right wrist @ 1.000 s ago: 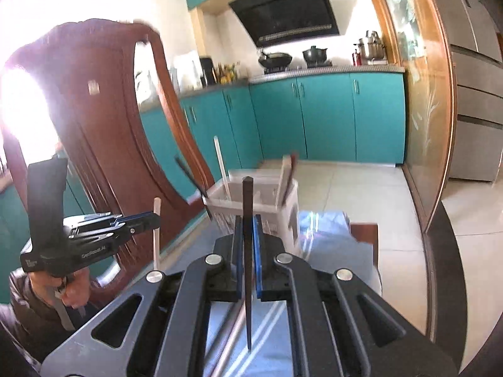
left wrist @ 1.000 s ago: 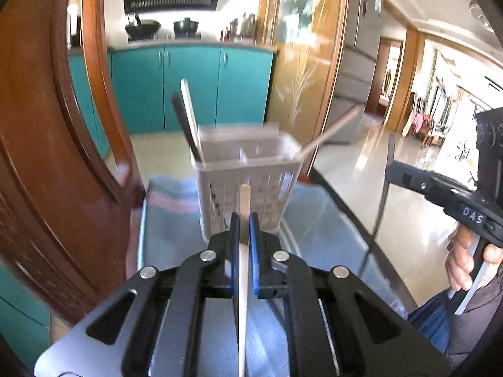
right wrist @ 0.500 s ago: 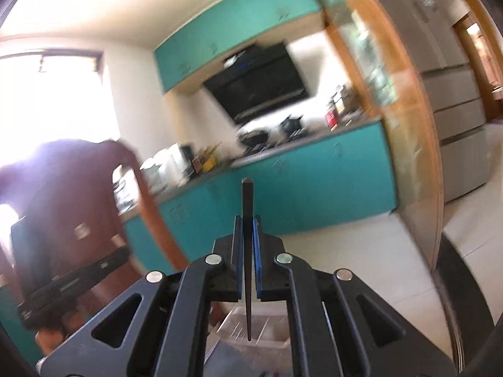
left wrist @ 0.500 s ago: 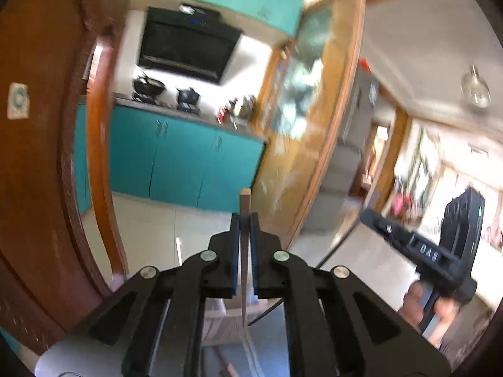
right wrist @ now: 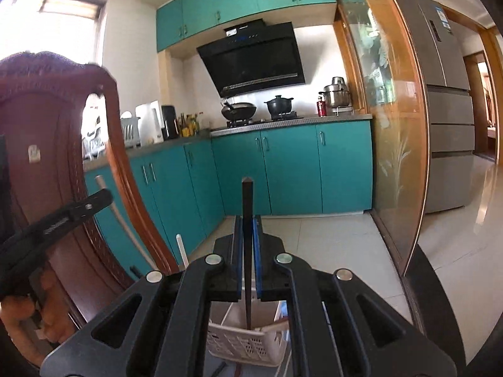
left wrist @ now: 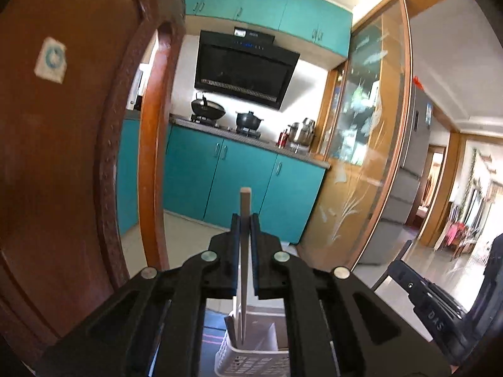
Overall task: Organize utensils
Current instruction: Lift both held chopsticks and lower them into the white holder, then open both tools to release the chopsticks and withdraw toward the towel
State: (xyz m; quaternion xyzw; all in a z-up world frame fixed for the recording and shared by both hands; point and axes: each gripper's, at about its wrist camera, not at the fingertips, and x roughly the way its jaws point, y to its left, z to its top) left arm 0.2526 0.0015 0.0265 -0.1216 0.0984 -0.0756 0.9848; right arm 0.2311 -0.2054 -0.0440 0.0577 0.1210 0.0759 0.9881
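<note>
1. While clamped on a pale stick, the left gripper hangs over the basket.
2. Right gripper pinches a dark stick above the same basket.
3. Only the right view shows two white handles standing in it.

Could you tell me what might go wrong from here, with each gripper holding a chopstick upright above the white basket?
1. The left gripper pinches the light chopstick near its top, so the long lower end could swing and catch the divider of the white basket.
2. The dark chopstick in the right gripper hangs just over the basket rim; a slight offset might drop it outside.
3. Both grippers converge on one basket and may collide.
</note>
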